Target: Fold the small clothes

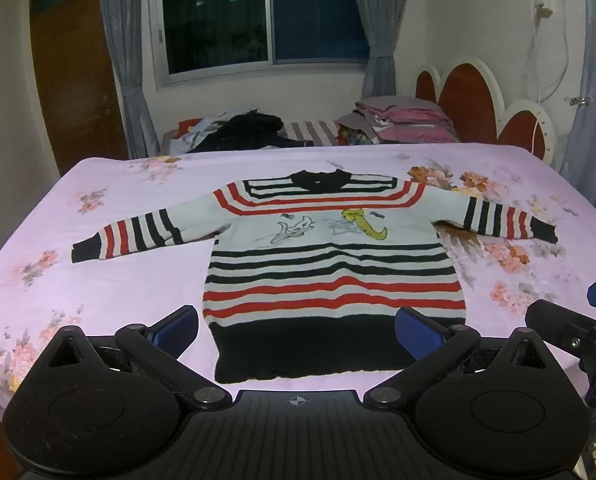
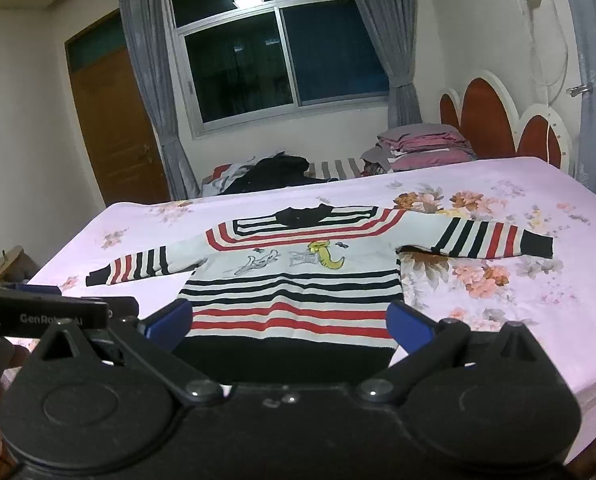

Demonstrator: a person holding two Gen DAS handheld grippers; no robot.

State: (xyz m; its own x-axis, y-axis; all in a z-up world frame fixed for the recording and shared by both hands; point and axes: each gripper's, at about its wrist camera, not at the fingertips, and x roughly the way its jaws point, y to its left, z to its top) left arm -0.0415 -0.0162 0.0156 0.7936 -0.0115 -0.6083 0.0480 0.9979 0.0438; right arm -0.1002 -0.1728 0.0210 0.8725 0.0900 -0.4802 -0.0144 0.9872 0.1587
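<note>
Two claws tilted downward over striped sweater (image 1: pixel 322 276) hem, left claw (image 1: pixel 298 332) spread wide, right claw (image 2: pixel 289 320) spread wide, both empty

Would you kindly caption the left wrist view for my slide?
Striped sweater spread flat on floral bedsheet, left gripper open above its hem.

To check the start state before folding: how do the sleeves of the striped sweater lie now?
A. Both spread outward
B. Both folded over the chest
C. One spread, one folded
A: the striped sweater lies flat on the bed sheet, both sleeves stretched sideways.
</note>
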